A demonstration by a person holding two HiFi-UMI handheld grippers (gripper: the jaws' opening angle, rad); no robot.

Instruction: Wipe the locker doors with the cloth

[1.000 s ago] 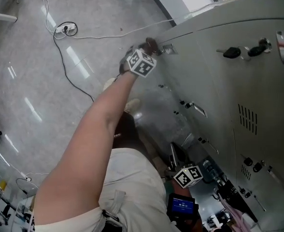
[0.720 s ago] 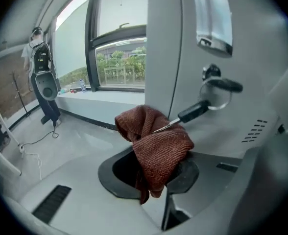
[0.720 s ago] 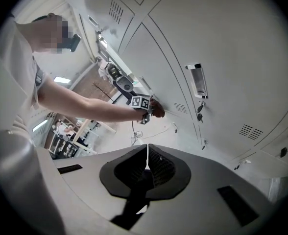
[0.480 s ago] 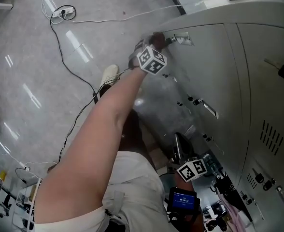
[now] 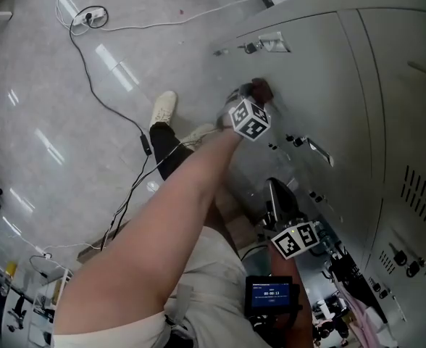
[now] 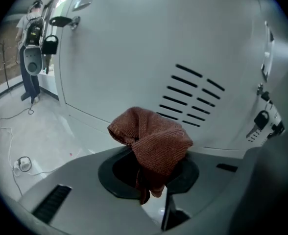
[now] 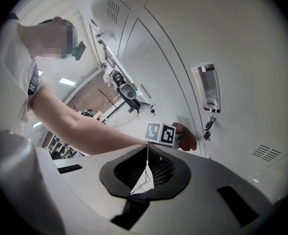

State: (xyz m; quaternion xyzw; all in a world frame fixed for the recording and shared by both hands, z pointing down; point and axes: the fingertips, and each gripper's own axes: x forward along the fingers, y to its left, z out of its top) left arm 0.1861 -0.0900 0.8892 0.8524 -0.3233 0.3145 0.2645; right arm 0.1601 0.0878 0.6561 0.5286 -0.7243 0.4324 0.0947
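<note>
Grey metal locker doors (image 5: 343, 78) fill the right. Left gripper (image 6: 151, 168), fingers clamped on rust-brown knitted cloth (image 6: 151, 136) hiding their tips, has slid toward 5 o'clock across the door. Right gripper (image 7: 147, 165) fingers together, low.

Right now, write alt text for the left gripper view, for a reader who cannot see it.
A bunched reddish-brown cloth, clamped in the left tongs, sits in front of a pale grey locker door with slanted vent slots. A key hangs from a lock at the right edge.
</note>
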